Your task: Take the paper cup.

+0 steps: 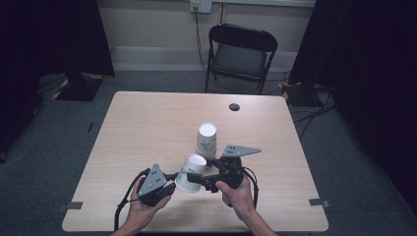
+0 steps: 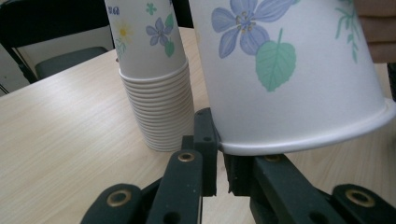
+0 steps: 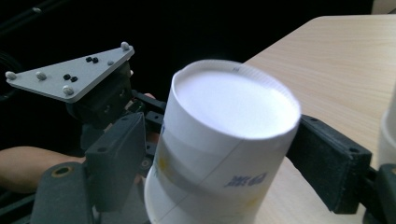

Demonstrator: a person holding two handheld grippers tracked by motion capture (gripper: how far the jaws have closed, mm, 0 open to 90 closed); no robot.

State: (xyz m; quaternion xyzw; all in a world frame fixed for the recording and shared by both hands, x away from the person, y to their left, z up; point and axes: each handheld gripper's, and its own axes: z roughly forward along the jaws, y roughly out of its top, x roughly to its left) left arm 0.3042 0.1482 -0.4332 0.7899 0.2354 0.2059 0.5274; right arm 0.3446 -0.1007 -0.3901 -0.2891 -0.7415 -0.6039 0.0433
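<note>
One paper cup (image 1: 190, 173), held off the tabletop (image 1: 147, 123) at lower centre, sits clenched in the right gripper (image 1: 196, 180) jaws while the left gripper (image 1: 173, 183) jaws pinch its rim, apart from the stack of cups (image 1: 206, 140).

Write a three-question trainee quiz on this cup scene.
1. True or false: the right hand-held gripper clamps the tilted cup.
2. The cup stack stands: A) upside down B) mouth up.
3. Fill in: beyond the table stands a black ____.

Key: 1 true; 2 A; 3 chair.
</note>
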